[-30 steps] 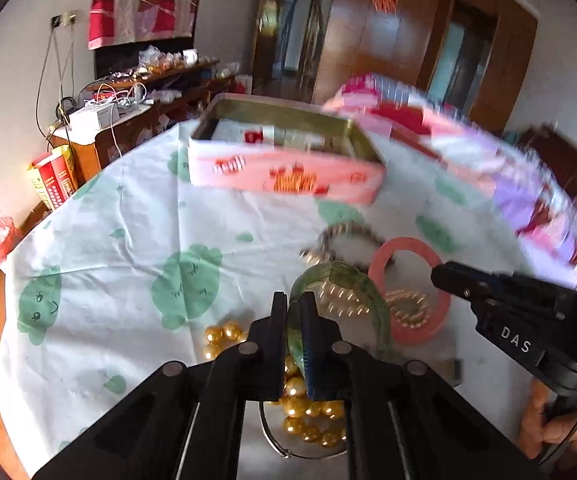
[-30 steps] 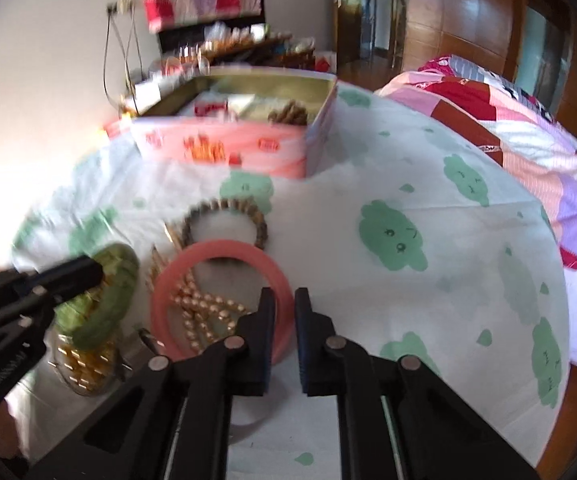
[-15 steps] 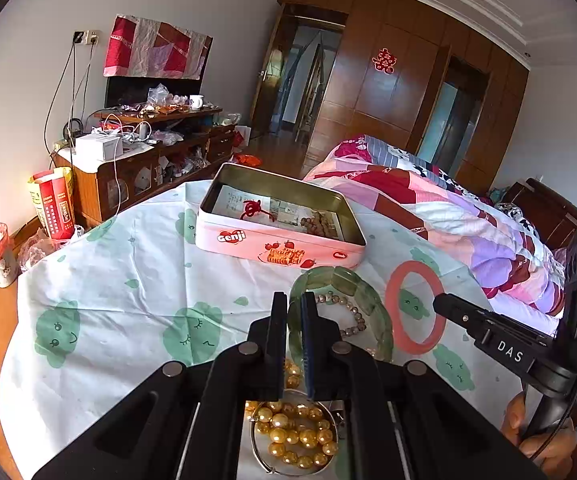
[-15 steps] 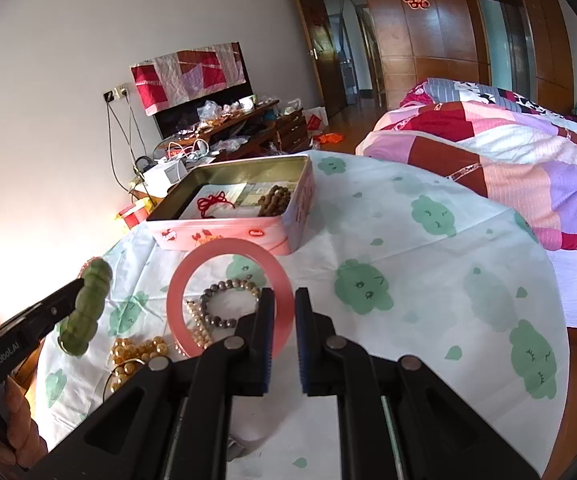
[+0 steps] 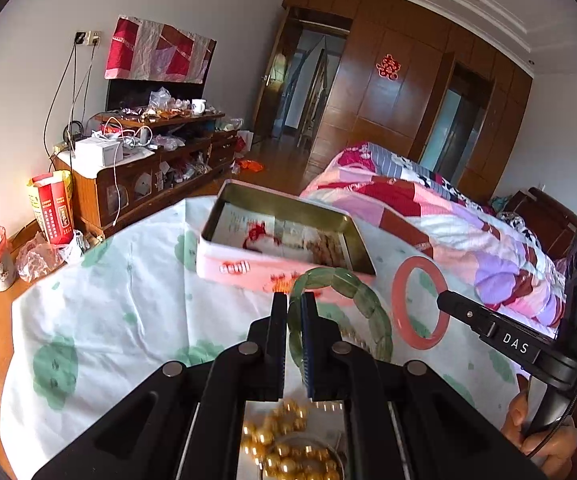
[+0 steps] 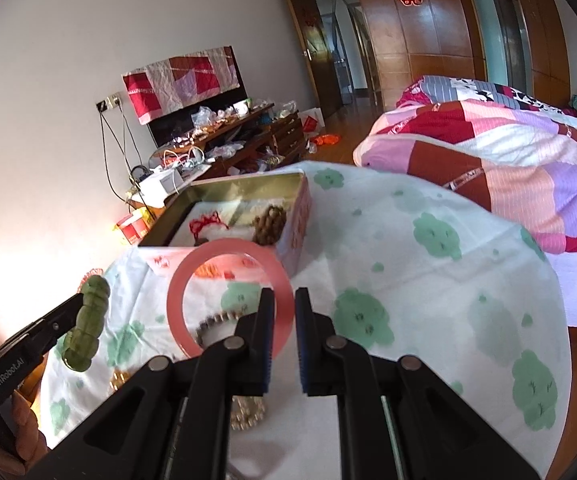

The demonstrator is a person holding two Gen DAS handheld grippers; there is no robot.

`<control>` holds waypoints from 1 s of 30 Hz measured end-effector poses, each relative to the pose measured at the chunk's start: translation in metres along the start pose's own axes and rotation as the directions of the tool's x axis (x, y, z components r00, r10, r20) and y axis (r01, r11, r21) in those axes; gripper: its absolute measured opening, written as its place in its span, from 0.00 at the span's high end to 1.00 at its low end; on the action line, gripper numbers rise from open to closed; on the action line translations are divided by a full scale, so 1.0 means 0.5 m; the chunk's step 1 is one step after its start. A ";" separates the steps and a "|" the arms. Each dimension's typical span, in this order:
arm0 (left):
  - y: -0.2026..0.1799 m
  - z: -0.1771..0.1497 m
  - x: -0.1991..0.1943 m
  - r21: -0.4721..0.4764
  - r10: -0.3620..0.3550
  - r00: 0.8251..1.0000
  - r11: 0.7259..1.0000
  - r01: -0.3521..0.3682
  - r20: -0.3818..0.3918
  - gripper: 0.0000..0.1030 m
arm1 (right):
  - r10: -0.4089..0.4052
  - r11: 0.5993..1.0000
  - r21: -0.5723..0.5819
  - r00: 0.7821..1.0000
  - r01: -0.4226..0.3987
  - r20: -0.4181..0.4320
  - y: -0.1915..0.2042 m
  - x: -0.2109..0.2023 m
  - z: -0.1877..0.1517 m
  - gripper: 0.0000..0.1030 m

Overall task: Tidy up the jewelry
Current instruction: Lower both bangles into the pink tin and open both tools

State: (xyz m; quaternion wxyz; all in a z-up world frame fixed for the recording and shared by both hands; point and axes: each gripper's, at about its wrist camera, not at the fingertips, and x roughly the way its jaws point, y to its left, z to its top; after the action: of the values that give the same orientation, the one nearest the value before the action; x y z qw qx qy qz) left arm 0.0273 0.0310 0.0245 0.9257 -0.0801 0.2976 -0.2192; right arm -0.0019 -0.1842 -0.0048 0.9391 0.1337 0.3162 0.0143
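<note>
left of the right-wrist frame, the left gripper [image 6: 78,314] is clamped on the green jade bracelet [image 6: 87,324], which hangs edge-on in the air above the cloud-print tablecloth [image 6: 428,280]. in its own view that bracelet [image 5: 344,300] stands upright, its left rim pinched between the jaws. centre frame, the right gripper [image 6: 284,312] is clamped on the right rim of the pink bangle [image 6: 176,312], also clear of the cloth. the open pink tin [image 6: 300,216] sits just beyond, upper centre, with a red cord [image 6: 206,226] and brown beads [image 6: 268,224] already inside. to do this well, i'd carry each ring over the tin's near wall high enough to clear the rim, one at a time so they don't knock, then lower onto bare lining before letting go. gold pearls [image 5: 284,440] wait at the bottom of the left-wrist frame.
</note>
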 end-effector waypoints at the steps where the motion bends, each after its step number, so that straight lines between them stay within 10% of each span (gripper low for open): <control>1: 0.002 0.005 0.003 0.000 0.000 1.000 1.000 0.000 0.006 0.94 | 0.004 1.000 0.003 1.000 -0.004 0.008 0.002 0.003 0.012 0.88; 15: 0.032 0.112 0.121 0.001 0.050 0.998 0.999 -0.050 0.028 0.94 | -0.004 1.000 0.009 0.999 0.004 0.035 0.033 0.119 0.132 0.88; 30: 0.039 0.131 0.290 0.062 0.173 0.978 0.984 -0.167 -0.113 0.94 | -0.132 0.991 -0.040 0.988 0.129 -0.080 0.048 0.286 0.143 0.88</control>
State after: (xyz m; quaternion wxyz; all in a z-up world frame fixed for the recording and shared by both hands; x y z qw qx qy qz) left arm 0.1783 -0.0163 -0.0027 0.9237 -0.0171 0.3517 -0.1511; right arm 0.1567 -0.1622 -0.0282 0.9263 0.0957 0.3626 -0.0363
